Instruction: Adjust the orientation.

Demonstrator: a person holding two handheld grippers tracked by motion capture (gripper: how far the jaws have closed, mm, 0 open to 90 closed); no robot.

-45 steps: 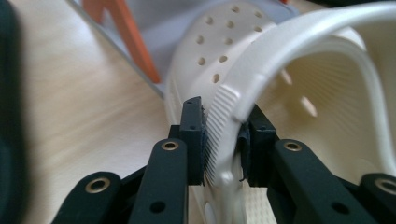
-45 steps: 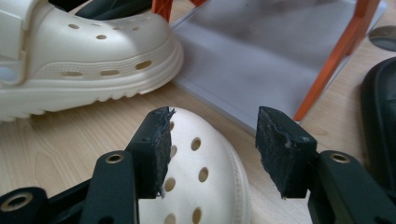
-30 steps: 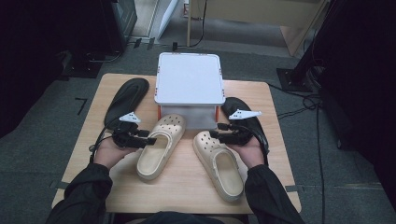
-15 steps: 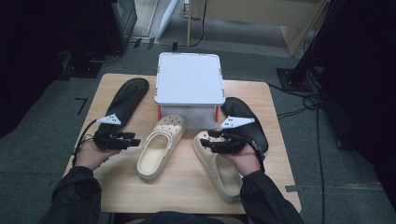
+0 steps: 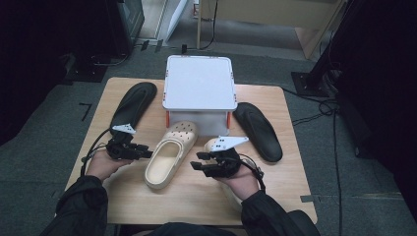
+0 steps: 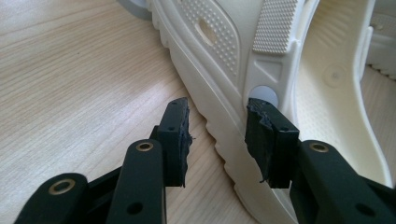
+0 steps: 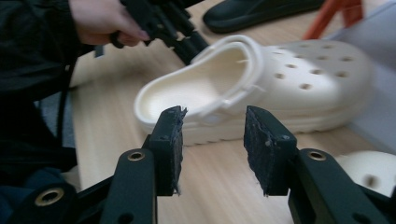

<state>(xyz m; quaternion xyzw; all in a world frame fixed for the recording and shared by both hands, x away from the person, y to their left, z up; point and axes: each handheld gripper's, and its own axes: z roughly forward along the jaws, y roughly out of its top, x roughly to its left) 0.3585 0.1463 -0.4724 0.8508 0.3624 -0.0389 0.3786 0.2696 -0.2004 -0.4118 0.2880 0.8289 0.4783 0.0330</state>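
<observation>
A cream clog (image 5: 169,155) lies in the middle of the wooden table, toe toward the white box. My left gripper (image 5: 143,153) is at its left side, open. In the left gripper view its jaws (image 6: 217,140) straddle the side wall of the clog (image 6: 280,56) by the strap rivet, and I cannot tell whether they touch it. My right gripper (image 5: 199,165) hovers open just right of the clog's heel. The right gripper view has those jaws (image 7: 212,144) aimed at the clog (image 7: 261,79), with a gap to it. A second cream clog (image 5: 215,144) lies largely hidden under my right hand.
A white lidded box (image 5: 199,81) with orange latches stands at the back centre. A black slipper (image 5: 133,103) lies to its left and another (image 5: 258,130) to its right. The table's front strip (image 5: 187,201) is bare wood.
My right gripper has moved left and toward the person, from beside the right black slipper to the first clog's heel. My left gripper drew back left, then came in against the clog's side.
</observation>
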